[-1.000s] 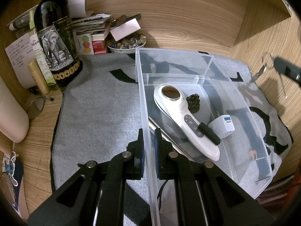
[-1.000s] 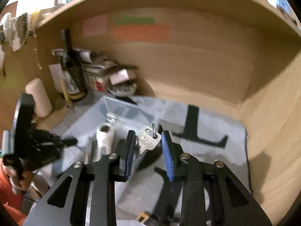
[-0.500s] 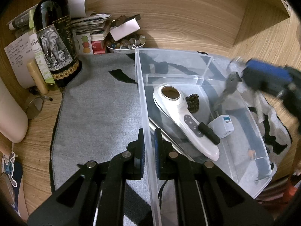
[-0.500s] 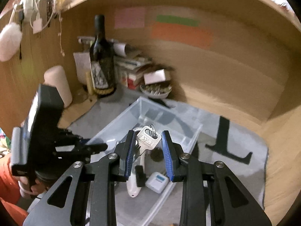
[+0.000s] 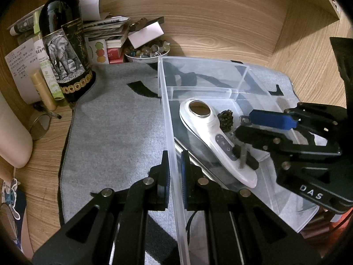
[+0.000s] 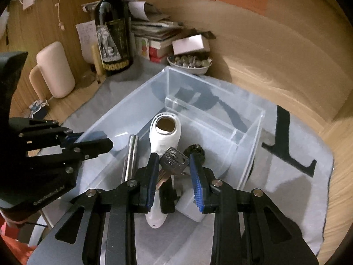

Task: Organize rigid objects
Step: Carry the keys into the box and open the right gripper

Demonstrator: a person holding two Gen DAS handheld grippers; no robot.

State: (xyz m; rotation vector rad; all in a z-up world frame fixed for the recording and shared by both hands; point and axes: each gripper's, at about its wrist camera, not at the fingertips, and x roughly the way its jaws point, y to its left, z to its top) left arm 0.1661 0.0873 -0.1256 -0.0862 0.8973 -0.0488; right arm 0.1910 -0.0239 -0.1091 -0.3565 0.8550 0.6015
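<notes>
since a second ago the right gripper [image 6: 174, 174] has carried the key [image 6: 173, 162] over the clear bin [image 5: 171, 132], jaws parted around it mid-release, while the left gripper [image 5: 175, 172] pinches the bin wall; several items already lie inside

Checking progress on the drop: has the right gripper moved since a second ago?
Yes. The right gripper, with the key, has come in over the clear bin, above the white device.

You can read only "DAS" on the right gripper [image 5: 249, 130] body; the bottle [image 5: 66, 44] label's script and the notes stay illegible.
</notes>
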